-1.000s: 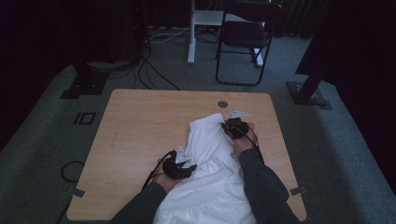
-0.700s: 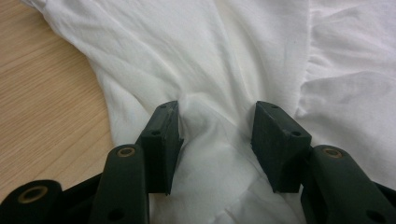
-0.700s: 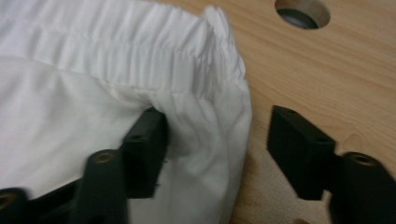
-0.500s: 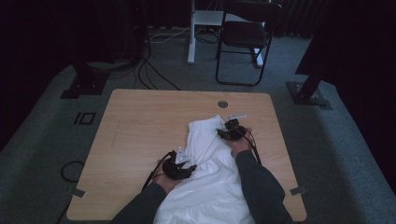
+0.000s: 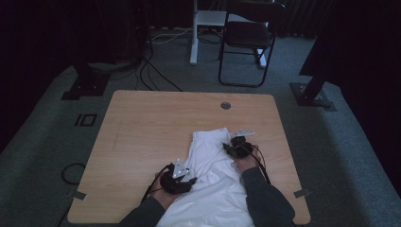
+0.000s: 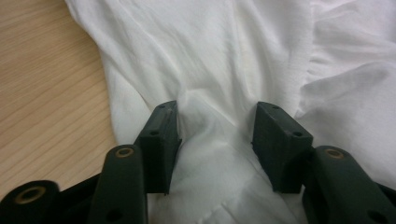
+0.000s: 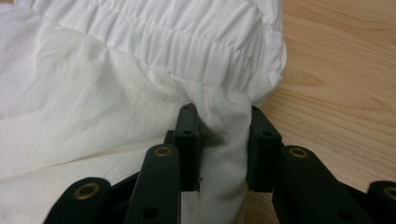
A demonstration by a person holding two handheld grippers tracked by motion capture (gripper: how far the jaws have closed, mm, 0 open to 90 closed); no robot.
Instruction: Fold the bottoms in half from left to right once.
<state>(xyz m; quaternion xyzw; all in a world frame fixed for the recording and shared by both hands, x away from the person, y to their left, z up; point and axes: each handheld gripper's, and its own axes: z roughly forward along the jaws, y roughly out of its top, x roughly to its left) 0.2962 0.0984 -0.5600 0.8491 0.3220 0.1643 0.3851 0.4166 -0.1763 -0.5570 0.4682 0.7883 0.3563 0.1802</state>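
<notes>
I work at a light wooden desk (image 5: 156,127) with a round hole (image 5: 225,105) near its far edge. Grey carpet (image 5: 42,142) lies all around. Beyond stands a black chair (image 5: 248,40) beside a white post (image 5: 194,33), with cables (image 5: 151,71) trailing across the floor. The room is dim.

No readable text, label, brand, number or sign appears anywhere. The white garment (image 5: 213,189) lying on the bench (image 5: 156,123) shows plain cloth with no tag or print, in the high view and in both gripper views alike. The bench's wood surface is unmarked. On the floor to the left of the bench lies a small dark square outline (image 5: 85,119), a bare shape without letters or figures.
</notes>
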